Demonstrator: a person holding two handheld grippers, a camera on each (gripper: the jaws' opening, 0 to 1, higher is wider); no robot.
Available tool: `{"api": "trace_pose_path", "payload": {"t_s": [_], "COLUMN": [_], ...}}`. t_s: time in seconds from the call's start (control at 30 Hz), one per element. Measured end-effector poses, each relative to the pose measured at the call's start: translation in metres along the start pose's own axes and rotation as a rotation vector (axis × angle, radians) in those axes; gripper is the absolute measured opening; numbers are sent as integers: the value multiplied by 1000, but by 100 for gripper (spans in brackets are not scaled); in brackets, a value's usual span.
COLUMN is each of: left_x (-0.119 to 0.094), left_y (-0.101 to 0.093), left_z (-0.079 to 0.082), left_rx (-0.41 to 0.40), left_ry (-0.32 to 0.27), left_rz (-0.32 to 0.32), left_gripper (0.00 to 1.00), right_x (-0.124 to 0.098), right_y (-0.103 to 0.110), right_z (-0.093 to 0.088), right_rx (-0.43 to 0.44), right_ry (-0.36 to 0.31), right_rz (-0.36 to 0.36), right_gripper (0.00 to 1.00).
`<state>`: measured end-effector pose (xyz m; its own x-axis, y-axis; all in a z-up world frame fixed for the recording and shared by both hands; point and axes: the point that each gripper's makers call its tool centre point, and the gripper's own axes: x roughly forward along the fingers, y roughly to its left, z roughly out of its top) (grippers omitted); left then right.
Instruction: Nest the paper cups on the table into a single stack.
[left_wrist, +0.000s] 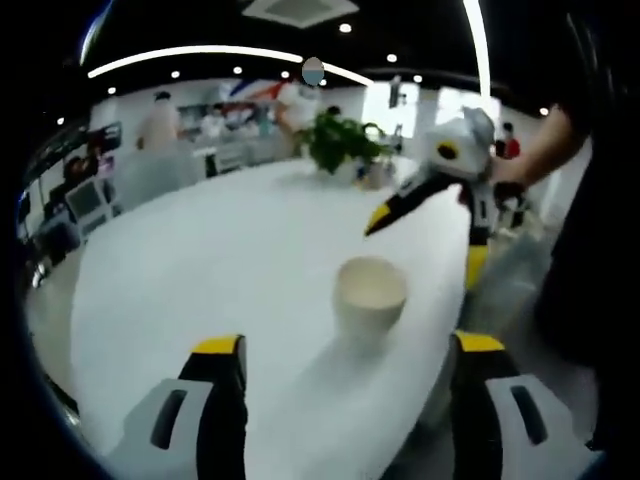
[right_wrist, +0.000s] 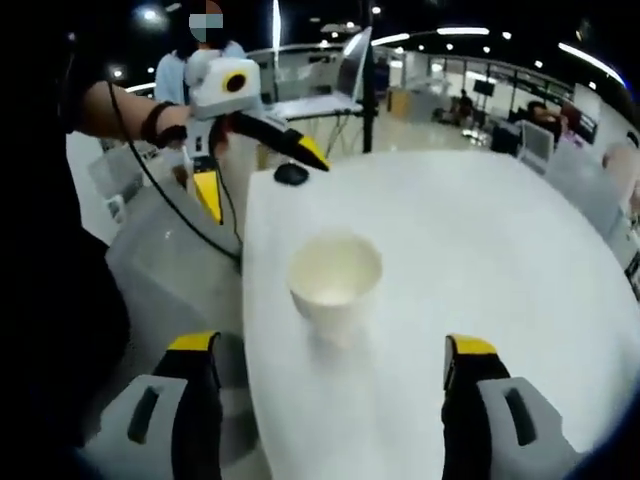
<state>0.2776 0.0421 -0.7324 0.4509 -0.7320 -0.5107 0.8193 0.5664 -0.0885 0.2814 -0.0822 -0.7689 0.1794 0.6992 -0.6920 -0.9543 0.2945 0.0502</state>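
Note:
A cream paper cup (left_wrist: 370, 292) stands upright on the white table (left_wrist: 220, 250), near its edge. In the left gripper view my left gripper (left_wrist: 349, 345) is open, its yellow-tipped jaws wide on either side of the cup and just short of it. The right gripper (left_wrist: 427, 242) comes in from the right, held by a hand, open and a little above the table past the cup. In the right gripper view the same cup (right_wrist: 335, 275) sits just ahead of my open right gripper (right_wrist: 332, 346). The left gripper (right_wrist: 260, 175) hovers open beyond the cup at upper left.
A potted plant (left_wrist: 340, 142) stands at the table's far end. A small black object (right_wrist: 291, 173) lies near the table's edge (right_wrist: 247, 300). A grey box (right_wrist: 165, 265) sits beside the table. People and desks fill the background.

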Motion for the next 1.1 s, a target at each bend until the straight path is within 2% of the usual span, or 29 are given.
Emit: {"api": "trace_pose_path", "payload": {"t_s": [0.1, 0.37, 0.47, 0.57, 0.6, 0.83, 0.97, 1.1], "left_x": [7, 31, 40, 49, 50, 68, 79, 85], "left_y": [1, 3, 1, 1, 2, 3, 0, 0], "left_z": [-8, -22, -28, -40, -41, -52, -52, -49], "left_rx": [15, 62, 86, 161, 163, 129, 117, 138], "left_ry": [19, 54, 69, 114, 118, 104, 93, 89], "left_rz": [-14, -78, -120, -156, -156, -186, -205, -217], "left_gripper": [80, 78, 79, 78, 77, 71, 70, 68], "right_x": [5, 14, 23, 27, 28, 44, 52, 59], "right_y": [-1, 1, 2, 3, 3, 2, -1, -3], "right_z": [-5, 0, -5, -11, -12, -11, -11, -16], "right_rx": [16, 16, 8, 19, 23, -2, -4, -9], "right_ry": [-2, -62, -51, -39, -39, -44, -44, -30], "right_rz": [0, -1, 5, 9, 11, 42, 49, 56], "right_gripper": [89, 79, 76, 74, 74, 66, 65, 63]}}
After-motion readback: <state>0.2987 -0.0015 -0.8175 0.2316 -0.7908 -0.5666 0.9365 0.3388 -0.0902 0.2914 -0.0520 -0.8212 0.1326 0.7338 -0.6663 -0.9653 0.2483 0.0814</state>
